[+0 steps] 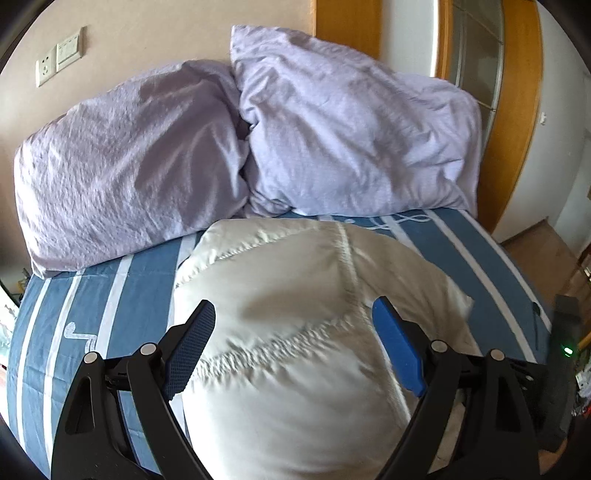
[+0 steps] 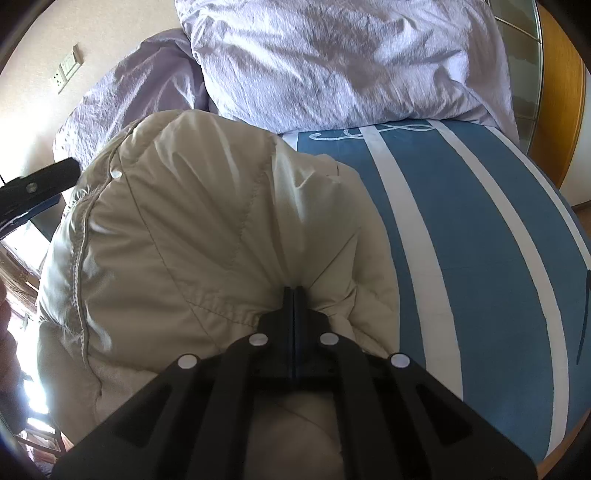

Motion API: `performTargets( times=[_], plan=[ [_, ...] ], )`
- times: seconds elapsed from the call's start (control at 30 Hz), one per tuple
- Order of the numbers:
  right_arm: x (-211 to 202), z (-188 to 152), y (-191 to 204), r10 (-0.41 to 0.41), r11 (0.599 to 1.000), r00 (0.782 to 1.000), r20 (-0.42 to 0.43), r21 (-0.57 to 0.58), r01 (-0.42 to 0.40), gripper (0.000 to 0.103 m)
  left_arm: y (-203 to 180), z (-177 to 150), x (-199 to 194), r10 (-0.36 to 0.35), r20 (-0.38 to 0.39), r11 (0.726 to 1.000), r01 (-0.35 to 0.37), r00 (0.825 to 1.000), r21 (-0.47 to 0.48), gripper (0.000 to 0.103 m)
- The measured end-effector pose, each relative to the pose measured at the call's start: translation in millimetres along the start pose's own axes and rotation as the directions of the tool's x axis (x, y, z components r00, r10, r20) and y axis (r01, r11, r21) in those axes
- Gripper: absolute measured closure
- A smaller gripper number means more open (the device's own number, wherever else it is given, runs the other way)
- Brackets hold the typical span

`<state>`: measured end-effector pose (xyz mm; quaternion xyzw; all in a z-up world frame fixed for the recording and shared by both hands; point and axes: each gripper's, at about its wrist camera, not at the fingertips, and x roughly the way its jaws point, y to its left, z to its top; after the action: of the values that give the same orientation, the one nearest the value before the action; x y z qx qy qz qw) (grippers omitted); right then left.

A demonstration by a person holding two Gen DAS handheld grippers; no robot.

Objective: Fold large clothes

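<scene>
R gripper [image 2: 294, 295] pinching cream jacket [image 2: 207, 229]

Ahead of my tools I see a bed [image 1: 122, 295] with a blue, white-striped cover, two lilac pillows [image 1: 351, 140] propped at its far end against a beige wall [image 1: 166, 33]. Switch plates [image 1: 66, 50] sit up left; wooden door frames [image 1: 521, 110] stand right, over wood floor [image 1: 535, 243]
</scene>
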<state>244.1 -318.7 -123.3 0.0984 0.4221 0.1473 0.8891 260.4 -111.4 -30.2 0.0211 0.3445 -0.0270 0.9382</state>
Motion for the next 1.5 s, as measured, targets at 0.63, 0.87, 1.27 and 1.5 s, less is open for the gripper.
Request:
performTargets(
  times=[0.63, 0.87, 1.27, 1.5],
  plan=[
    [-7.8, 1.7, 2.0, -0.012, 0.999, 0.999, 0.043, 0.031, 0.01, 0.1, 4.6, -28.4, 54.8, 0.109, -0.026, 0.994, -0.11, 0.994, -0.01, 0.007],
    [-33.2, 16.3, 7.7, -0.014, 1.0, 0.996, 0.09, 0.028, 0.012, 0.054, 4.1, -31.5, 60.0, 0.116, -0.026, 0.993, -0.116, 0.993, -0.008, 0.007],
    [-33.6, 64.0, 30.9, 0.008, 1.0, 0.983, 0.181, -0.007, -0.007, 0.062, 2.1, -32.2, 63.0, 0.124, -0.02, 0.992, -0.124, 0.992, -0.003, 0.007],
    [-10.8, 76.2, 40.2, -0.044, 0.998, 0.98, 0.192, -0.034, 0.051, 0.062, 2.0, -32.3, 62.9, 0.123, -0.019, 0.992, -0.124, 0.992, -0.004, 0.007]
  ],
)
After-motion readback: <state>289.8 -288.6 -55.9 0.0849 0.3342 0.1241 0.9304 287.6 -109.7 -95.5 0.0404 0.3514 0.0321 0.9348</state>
